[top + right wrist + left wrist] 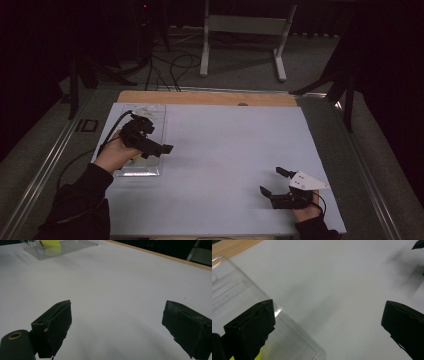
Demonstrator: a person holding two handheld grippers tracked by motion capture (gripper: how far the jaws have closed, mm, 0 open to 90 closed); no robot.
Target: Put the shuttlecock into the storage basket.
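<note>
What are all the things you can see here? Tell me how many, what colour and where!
Clear plastic tray: one, see-through, far left of the white sheet, under the left tongs.
Yellow thing: one, yellow, inside the tray; too blurry to name.
White sheet: one, white, covering the table.
Wooden table edge: one, light brown, along the far side.
White frame: one, white, standing on the floor beyond the table.
Cables: several, black, on the floor.
Left tongs: one, black, open, above the tray.
Right tongs: one, black with a grey plate, open, near right.
</note>
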